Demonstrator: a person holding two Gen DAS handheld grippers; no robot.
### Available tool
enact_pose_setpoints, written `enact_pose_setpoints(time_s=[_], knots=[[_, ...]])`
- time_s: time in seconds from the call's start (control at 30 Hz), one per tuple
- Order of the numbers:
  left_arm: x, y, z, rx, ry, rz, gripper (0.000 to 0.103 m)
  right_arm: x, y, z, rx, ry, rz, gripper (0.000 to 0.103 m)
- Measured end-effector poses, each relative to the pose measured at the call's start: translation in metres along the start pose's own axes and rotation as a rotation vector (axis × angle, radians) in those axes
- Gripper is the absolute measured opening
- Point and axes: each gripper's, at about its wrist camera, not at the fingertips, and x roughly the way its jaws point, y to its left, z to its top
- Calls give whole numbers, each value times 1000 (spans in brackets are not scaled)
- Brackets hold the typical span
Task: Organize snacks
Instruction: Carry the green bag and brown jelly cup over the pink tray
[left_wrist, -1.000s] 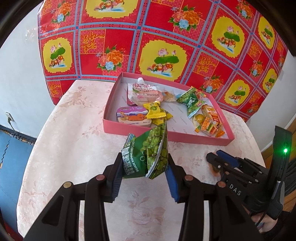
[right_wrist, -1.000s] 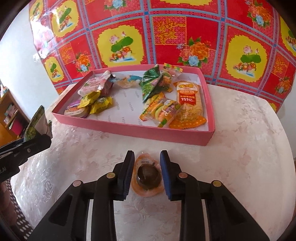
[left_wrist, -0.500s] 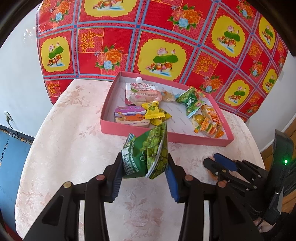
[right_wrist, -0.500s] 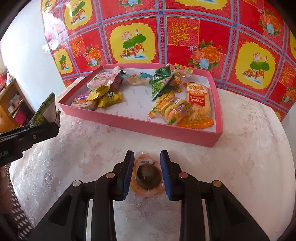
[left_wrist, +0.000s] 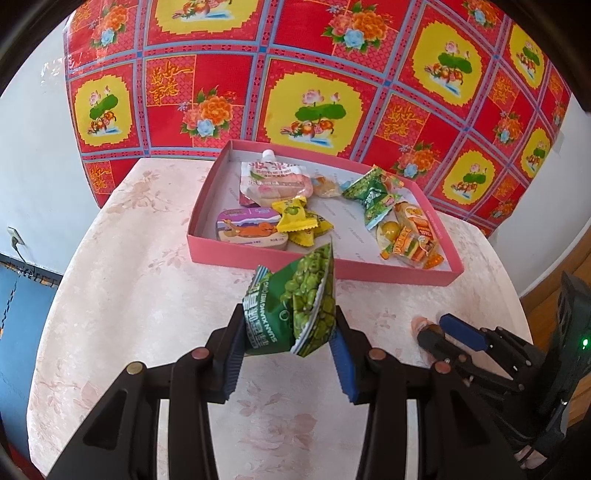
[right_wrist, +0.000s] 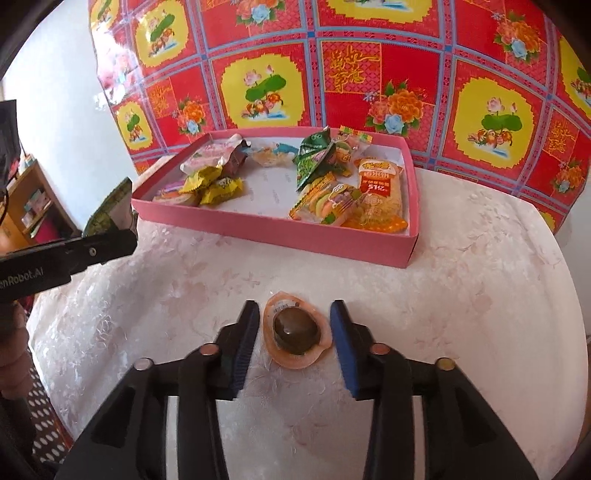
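The left hand-held gripper (left_wrist: 288, 343) is clamped on a green pea bag (left_wrist: 293, 306), held up above the table (left_wrist: 122, 280) with its long side pointing up and a bit toward the pink box (left_wrist: 325, 264). The right hand-held gripper (right_wrist: 293, 338) has its fingers apart, one on each side of a flat orange pack with a dark egg (right_wrist: 295, 339) lying on the table, close to but not pressing it. Bare table lies between both grippers and the box. Farther back, the box holds a pouch (left_wrist: 273, 179), yellow candies (left_wrist: 299, 223), a green packet (left_wrist: 371, 195) and orange snack packs (right_wrist: 376, 188).
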Motion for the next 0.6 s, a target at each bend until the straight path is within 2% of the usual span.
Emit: enact_pose_setpoints(time_s=[0.6], knots=[[-1, -12, 11, 35, -16, -21, 44, -12, -2, 10, 11, -39, 32, 24]])
